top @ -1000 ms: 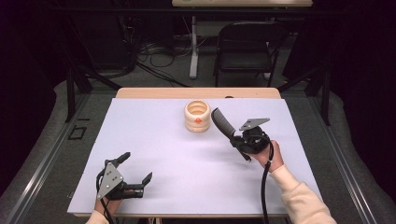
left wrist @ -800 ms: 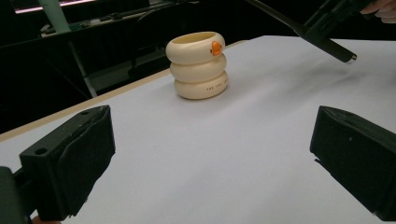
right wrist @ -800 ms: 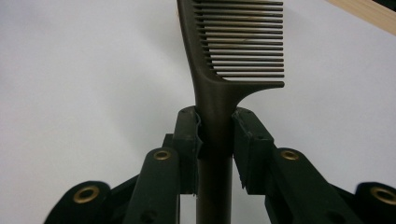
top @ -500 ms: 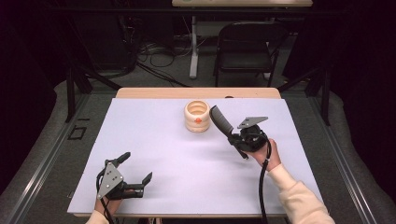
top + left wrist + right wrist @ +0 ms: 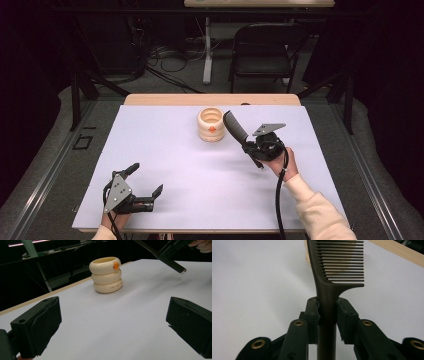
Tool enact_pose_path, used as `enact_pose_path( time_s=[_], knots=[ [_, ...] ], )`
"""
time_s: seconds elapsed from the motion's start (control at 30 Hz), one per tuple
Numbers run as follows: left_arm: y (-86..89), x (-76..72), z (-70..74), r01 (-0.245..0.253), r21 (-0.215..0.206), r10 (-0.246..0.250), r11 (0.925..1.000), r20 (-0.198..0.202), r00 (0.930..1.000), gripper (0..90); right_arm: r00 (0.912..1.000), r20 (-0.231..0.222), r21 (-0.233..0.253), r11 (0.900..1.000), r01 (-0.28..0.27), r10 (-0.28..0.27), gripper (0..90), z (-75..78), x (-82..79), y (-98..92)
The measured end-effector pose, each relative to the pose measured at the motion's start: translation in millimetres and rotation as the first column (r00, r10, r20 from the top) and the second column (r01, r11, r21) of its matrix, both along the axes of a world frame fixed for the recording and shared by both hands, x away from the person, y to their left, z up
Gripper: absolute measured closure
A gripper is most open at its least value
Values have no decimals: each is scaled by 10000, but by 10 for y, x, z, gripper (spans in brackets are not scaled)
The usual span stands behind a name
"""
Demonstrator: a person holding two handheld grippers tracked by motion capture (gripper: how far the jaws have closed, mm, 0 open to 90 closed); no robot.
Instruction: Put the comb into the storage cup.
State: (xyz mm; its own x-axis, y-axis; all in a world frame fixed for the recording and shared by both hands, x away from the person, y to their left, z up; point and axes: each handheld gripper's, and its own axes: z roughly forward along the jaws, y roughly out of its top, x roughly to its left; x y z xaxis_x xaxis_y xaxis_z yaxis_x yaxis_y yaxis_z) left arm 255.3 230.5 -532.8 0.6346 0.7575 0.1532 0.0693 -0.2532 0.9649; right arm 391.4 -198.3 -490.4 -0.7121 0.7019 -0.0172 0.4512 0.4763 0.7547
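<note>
Your right gripper [image 5: 248,145] is clamped on the handle of a dark comb [image 5: 235,128]; in the right gripper view both pads press the handle [image 5: 326,315] from either side, with the toothed end [image 5: 342,262] projecting up and away from the jaws. Landmark for this entry is the cream ribbed holder [image 5: 211,124], three stacked rings with a small orange mark on its upper ring, standing toward the far middle of the white table [image 5: 165,165]. From the high view, the comb's free end sits just to the right of the holder, close beside its rim; contact cannot be confirmed. The comb slants from there down and to the right, toward your right hand [image 5: 280,162], which sits further right of the holder and nearer to you. Your left gripper [image 5: 142,192] rests well apart from the holder, at the near left edge of the table, jaws spread wide and holding nothing. In the left gripper view, the holder [image 5: 107,275] stands ahead between the two parted pads, with the comb's handle tip [image 5: 175,265] hanging off to its right, above the table.
</note>
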Motion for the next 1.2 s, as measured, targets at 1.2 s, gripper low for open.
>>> enact_pose_path(
  time_s=[1.2],
  knots=[
    [-2,1,2,-38,-60,38,10000,50,10000,1,9995,322,622,9981,18,-38,724,120,135,67]
  ],
)
